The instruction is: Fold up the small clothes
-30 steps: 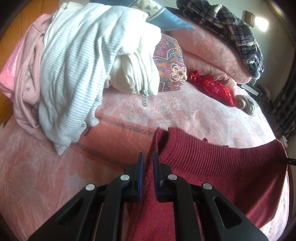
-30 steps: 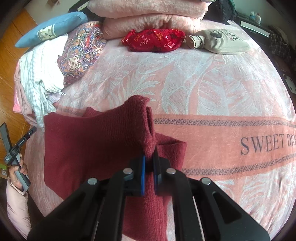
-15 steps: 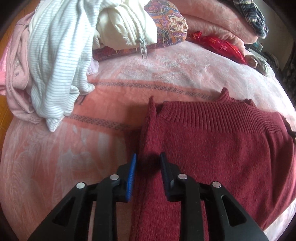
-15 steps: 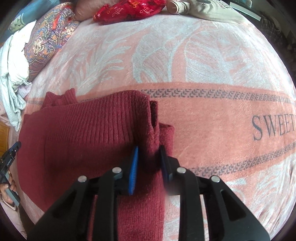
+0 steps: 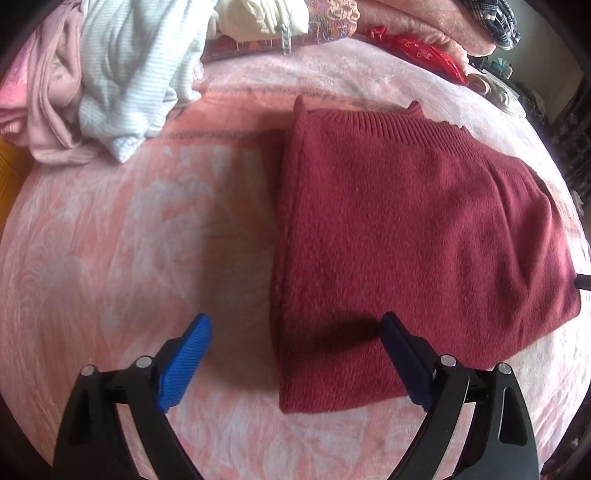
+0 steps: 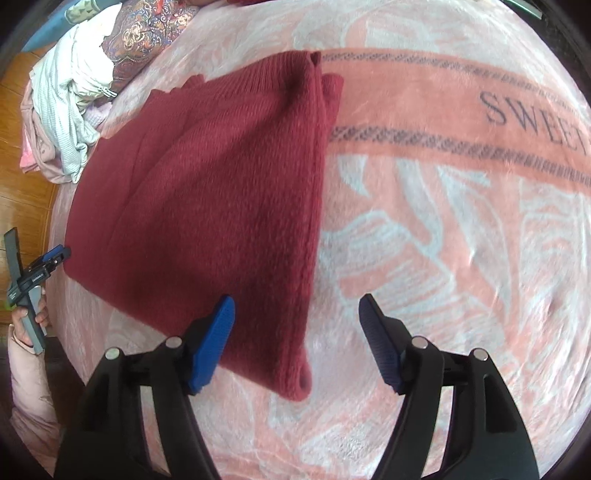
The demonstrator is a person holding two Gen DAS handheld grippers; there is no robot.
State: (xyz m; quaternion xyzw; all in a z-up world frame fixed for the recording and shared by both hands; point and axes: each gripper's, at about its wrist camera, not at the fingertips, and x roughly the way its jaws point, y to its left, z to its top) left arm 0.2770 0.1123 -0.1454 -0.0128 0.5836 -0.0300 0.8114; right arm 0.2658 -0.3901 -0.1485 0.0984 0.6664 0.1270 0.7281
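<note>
A dark red knitted sweater (image 5: pixel 413 229) lies folded flat on the pink bedspread (image 5: pixel 129 229), its ribbed hem at the far side. My left gripper (image 5: pixel 295 328) is open and empty, above the sweater's near left edge, with one blue pad over the bedspread and the other over the knit. The sweater also shows in the right wrist view (image 6: pixel 207 184). My right gripper (image 6: pixel 297 306) is open and empty, straddling the sweater's right edge near its front corner. The left gripper (image 6: pixel 55 256) shows at the far left there.
A heap of striped white and pink clothes (image 5: pixel 107 74) lies at the back left with a patterned cushion (image 5: pixel 325 18). A red pouch (image 5: pixel 421 51) and folded pink blankets (image 5: pixel 417 18) lie at the back. The bedspread (image 6: pixel 461 221) bears the printed word SWEET.
Both grippers opened and let go of the sweater. They pulled back towards me, and the sweater now lies flat on the bed.
</note>
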